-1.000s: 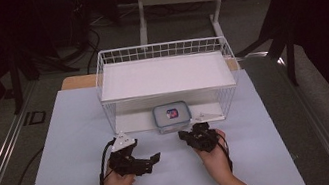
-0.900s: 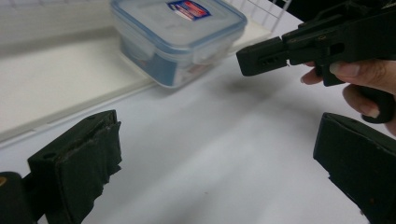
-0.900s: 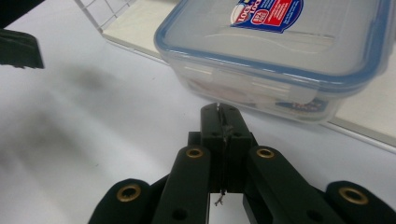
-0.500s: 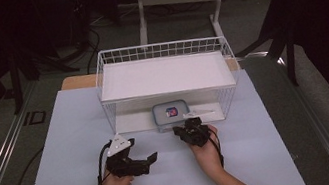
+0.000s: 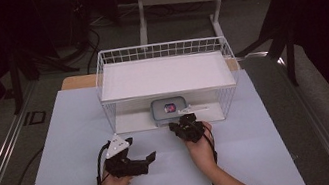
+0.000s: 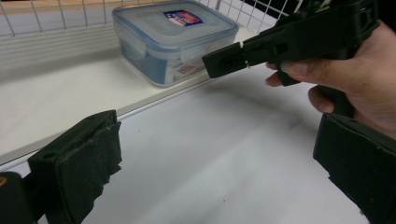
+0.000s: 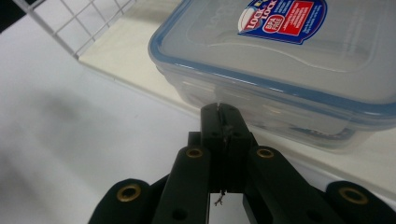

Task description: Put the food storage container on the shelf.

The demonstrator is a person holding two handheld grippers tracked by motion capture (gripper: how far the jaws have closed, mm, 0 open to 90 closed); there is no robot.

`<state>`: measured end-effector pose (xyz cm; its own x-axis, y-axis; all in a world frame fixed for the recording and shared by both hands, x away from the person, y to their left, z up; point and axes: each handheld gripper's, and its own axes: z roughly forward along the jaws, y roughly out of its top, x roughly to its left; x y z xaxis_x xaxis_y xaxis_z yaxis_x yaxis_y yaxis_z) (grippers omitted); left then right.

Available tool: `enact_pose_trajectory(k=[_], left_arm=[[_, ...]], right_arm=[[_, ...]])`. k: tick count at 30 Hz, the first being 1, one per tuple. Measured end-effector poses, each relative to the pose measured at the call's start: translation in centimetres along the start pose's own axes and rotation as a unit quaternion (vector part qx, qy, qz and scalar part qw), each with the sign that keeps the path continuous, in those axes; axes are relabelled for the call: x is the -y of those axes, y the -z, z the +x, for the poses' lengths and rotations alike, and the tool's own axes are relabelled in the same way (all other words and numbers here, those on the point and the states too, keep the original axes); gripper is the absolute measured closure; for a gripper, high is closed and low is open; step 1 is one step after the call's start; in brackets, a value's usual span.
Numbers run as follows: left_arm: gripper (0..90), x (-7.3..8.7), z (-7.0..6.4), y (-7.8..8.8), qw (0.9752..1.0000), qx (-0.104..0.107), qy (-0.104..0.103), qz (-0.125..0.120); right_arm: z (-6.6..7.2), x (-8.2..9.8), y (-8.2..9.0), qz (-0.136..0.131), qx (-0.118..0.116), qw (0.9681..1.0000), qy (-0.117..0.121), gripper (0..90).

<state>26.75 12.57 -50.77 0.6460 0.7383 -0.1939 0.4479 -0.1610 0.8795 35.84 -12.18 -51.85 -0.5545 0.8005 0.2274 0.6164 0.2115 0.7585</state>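
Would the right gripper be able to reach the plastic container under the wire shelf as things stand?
Probably yes: the right gripper, jaws shut, points at the container from the wire shelf's open front, nothing between them.

A white table (image 5: 74, 138) carries a white wire rack (image 5: 161, 52), with a clear lidded container (image 5: 169, 110) on its bottom shelf.

High overview; gripper views near shared container (image 7: 280, 70)

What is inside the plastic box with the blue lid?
The plastic box looks see-through, but its shut lid, its sticker and the cloudy walls hide the inside. Nothing clear shows in it; I cannot tell if it is empty.
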Motion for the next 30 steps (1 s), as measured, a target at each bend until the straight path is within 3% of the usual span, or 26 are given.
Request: enact_pose_trajectory(k=[10,19,30], left_arm=[[1.9,0.0,0.1,0.1,1.0000,-0.003,-0.002,-0.002],[1.9,0.1,0.0,0.0,1.0000,0.002,-0.001,0.004],[1.8,0.0,0.0,0.0,1.0000,0.002,0.002,0.004]], right_arm=[[-0.7,-0.7,-0.9,-0.005,-0.004,0.9997,-0.023,89.6],[0.0,-1.6,-1.9,-0.007,0.003,1.0000,-0.004,89.6],[-0.4,-2.1,-2.4,-0.009,0.009,0.9999,-0.010,89.5]])
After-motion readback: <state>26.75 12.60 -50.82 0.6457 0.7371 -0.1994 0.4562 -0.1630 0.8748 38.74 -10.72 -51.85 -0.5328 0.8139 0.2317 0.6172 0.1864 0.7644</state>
